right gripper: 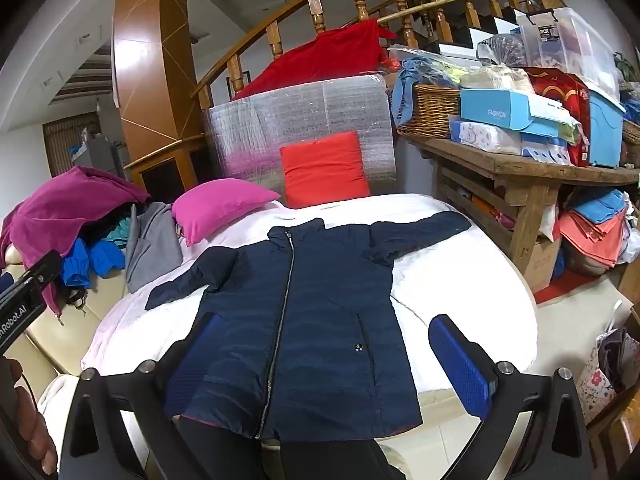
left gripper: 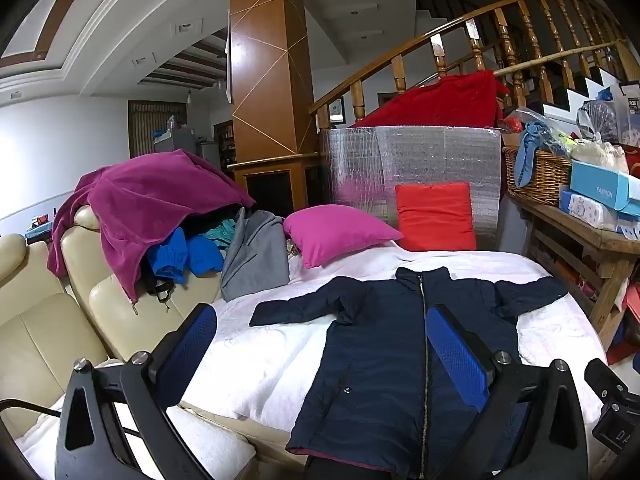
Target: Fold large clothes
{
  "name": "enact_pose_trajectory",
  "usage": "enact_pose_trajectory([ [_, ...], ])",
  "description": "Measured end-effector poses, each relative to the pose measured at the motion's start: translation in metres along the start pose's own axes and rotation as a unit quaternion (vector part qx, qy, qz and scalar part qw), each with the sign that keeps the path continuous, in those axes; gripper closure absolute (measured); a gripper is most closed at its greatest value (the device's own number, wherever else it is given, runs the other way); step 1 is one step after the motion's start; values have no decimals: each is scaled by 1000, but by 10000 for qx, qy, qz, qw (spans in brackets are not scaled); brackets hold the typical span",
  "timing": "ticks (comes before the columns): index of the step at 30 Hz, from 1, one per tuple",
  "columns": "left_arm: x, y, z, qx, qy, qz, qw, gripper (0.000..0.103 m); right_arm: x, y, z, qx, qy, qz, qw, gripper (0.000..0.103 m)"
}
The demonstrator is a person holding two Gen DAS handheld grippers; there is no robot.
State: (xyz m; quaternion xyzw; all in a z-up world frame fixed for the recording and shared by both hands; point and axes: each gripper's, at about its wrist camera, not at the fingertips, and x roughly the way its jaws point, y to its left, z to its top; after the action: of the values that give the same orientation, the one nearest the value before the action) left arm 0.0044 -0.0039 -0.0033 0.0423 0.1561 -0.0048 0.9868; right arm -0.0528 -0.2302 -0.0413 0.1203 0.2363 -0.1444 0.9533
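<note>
The dark navy padded zip-front jacket (right gripper: 296, 320) lay flat, front up and zipped, on the white quilted cover (right gripper: 460, 280) spread over the bed-like surface, both sleeves out to the sides. Its hem reached the near edge, where a strip of reddish lining showed; in the left wrist view the lower hem was cut off behind the gripper frame. The left gripper (left gripper: 320, 356) and the right gripper (right gripper: 332, 364) each hovered above the lower jacket with the 2 blue-padded fingers spread wide, pinching nothing. Beyond the collar a magenta cushion (right gripper: 224, 206) and a red cushion (right gripper: 324, 168) leaned near a silver foil-covered panel (right gripper: 300, 116). On the wooden side table (right gripper: 520, 168) a woven wicker basket (right gripper: 428, 112) held blue cloth and bagged items hard to make out. Left, a magenta fleece (left gripper: 148, 208) hid most of a clothes pile.
</note>
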Motion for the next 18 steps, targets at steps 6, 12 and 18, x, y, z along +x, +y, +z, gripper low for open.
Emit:
enact_pose_trajectory([
  [6,-1,1,-1,16,19,-18,10000,0,2,-5,0,1,28,37,10000,0],
  [12,-1,0,-1,23,19,-14,10000,0,2,0,0,-40,20,23,10000,0],
  [18,-1,1,0,6,16,-24,10000,0,3,0,-1,-53,20,13,10000,0],
])
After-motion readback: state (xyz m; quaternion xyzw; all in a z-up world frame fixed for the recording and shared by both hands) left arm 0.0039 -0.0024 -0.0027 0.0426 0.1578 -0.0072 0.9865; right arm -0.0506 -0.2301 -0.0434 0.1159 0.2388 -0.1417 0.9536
